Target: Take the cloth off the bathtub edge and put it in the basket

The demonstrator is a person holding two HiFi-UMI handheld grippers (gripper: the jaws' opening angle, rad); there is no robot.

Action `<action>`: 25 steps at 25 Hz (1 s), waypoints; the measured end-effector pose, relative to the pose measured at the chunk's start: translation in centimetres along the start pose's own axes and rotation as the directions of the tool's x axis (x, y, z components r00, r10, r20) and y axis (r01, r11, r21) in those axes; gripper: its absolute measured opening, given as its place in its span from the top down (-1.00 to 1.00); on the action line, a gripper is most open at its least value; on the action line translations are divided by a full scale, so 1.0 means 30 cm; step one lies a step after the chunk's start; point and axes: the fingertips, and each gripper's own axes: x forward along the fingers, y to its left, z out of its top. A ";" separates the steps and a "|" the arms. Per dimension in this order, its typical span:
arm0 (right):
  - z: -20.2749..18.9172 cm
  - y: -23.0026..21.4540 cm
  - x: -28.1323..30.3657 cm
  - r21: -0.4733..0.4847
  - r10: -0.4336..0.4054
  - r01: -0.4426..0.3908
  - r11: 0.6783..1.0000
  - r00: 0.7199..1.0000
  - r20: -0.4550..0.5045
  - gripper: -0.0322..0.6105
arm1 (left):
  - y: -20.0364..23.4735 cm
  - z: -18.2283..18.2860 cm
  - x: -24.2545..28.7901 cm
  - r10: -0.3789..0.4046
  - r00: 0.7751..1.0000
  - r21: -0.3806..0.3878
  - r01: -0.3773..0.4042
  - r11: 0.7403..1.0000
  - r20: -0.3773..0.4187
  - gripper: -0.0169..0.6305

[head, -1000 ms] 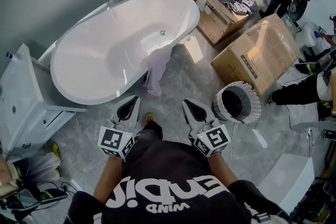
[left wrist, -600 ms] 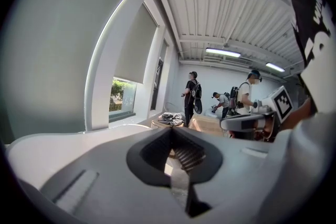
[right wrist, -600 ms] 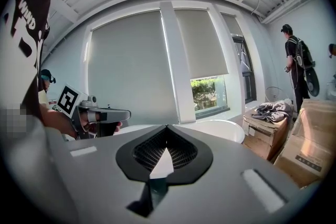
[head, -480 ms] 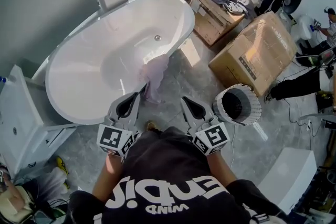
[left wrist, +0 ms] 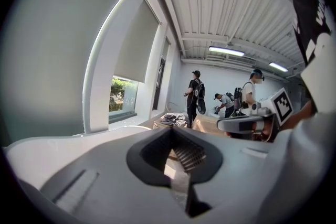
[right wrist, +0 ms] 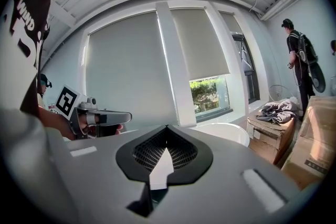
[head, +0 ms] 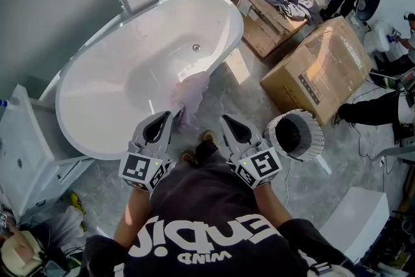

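Cloth (head: pixel 189 93) hangs over the near rim of the bathtub (head: pixel 117 74) toward its right end, easy to pinch from this side; left gripper (head: pixel 167 116) and right gripper (head: pixel 225 118) are both pressed together, empty, just short of it, likely mid-approach, with the basket (head: pixel 295 134) open-mouthed on the floor at right.

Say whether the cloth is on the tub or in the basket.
On the tub: the cloth drapes over its rim; basket looks empty.

We hold our left gripper (head: pixel 166 117) and right gripper (head: pixel 225 119) side by side before us, forearms outstretched, both jaws pressed together.
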 end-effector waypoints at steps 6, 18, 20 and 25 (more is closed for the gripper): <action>0.031 -0.066 0.066 0.003 0.044 -0.044 0.999 0.999 0.000 0.87 | 0.022 0.028 0.071 0.034 0.999 -0.013 -0.034 0.999 0.005 0.96; 0.072 -0.250 0.165 0.024 0.130 -0.130 0.991 0.992 -0.003 0.87 | 0.061 0.057 0.223 0.130 0.991 -0.025 -0.130 0.991 0.011 0.96; 0.076 -0.267 0.177 0.019 0.151 -0.150 0.988 0.989 -0.004 0.87 | 0.066 0.056 0.234 0.152 0.988 -0.024 -0.152 0.988 0.008 0.96; 0.085 -0.268 0.226 0.014 0.195 -0.195 0.981 0.981 -0.009 0.87 | 0.089 0.050 0.243 0.183 0.983 -0.040 -0.182 0.982 0.000 0.96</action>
